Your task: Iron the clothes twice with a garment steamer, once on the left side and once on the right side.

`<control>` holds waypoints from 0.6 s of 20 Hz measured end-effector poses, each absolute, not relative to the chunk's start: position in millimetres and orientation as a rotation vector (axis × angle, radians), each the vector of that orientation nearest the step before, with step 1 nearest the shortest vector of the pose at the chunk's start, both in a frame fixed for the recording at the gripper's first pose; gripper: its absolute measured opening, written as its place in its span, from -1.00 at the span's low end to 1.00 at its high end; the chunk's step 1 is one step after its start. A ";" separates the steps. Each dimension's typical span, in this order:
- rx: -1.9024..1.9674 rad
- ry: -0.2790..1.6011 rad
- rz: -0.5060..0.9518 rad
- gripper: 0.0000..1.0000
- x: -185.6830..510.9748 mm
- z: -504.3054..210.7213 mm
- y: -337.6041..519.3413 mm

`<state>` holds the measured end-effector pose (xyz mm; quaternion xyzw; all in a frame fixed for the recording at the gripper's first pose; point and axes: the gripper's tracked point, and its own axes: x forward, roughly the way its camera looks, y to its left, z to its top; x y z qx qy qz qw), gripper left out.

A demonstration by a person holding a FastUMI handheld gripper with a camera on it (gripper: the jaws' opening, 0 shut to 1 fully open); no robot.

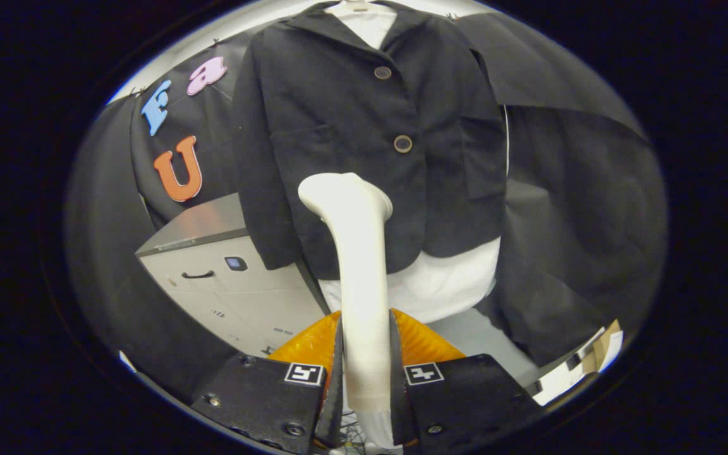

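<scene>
Gripper (365, 354) clamped on the steamer (357, 278), both fingers pressing its white handle from either side; handle running straight up between them, head tipped forward at the top. Just past the fingers, something orange (424, 344) bulging out behind the handle; can't tell what it is. Further out, off to the left and low, a grey cabinet (225, 278) with a dark handle. Dead ahead and beyond the steamer head, dark jacket (364, 139) hanging over a white shirt (440, 287), two buttons down the middle. Looks like the head sits near the jacket's lower middle; hard to say if touching. Risky bits, probably: handle twisting in that narrow pinch once dragged along the cloth; snagging a button; drifting along the centre and missing a proper left or right pass.
</scene>
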<state>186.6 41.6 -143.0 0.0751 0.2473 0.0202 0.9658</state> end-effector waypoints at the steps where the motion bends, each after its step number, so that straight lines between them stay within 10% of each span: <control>1: 0.159 0.519 0.042 -0.34 186.8 -151.5 40.8; 12: 0.225 0.500 0.077 -0.35 171.3 -139.2 31.5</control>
